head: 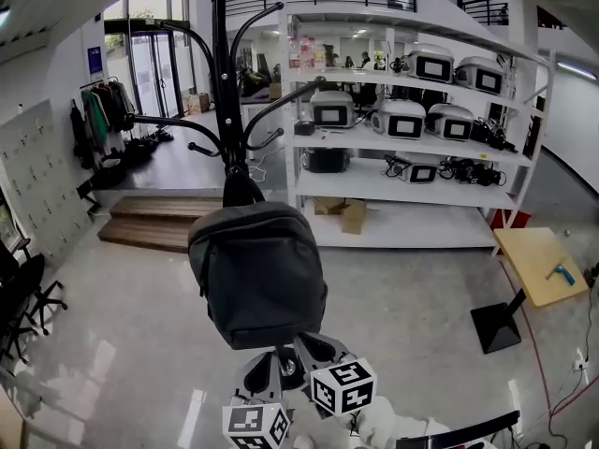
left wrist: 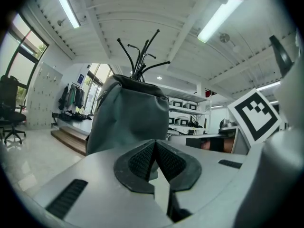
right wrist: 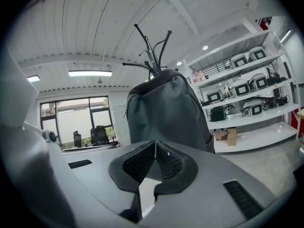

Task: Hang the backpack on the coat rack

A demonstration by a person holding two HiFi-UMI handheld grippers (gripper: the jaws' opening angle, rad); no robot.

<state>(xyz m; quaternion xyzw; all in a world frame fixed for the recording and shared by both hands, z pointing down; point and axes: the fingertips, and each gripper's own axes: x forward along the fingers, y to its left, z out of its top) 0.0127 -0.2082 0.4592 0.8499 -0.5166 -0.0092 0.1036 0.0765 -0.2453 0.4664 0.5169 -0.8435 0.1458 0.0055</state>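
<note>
Left claw point(left wrist: 155, 161) and right claw point(right wrist: 155, 159), closed, point up under backpack point(head: 260, 274).

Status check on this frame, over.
Left gripper and right gripper shut, empty. Backpack hanging on coat rack. Nothing in the way.

Head view: backpack point(head: 259, 274) hides the rack point(head: 221, 82) pole below the top loop. Which hook bears the loop: cannot tell. Left gripper point(head: 269, 368) and right gripper point(head: 316, 346): tips tucked under the backpack; left cube cut by bottom edge. Shelf point(head: 402, 181) screens too small to read.
</note>
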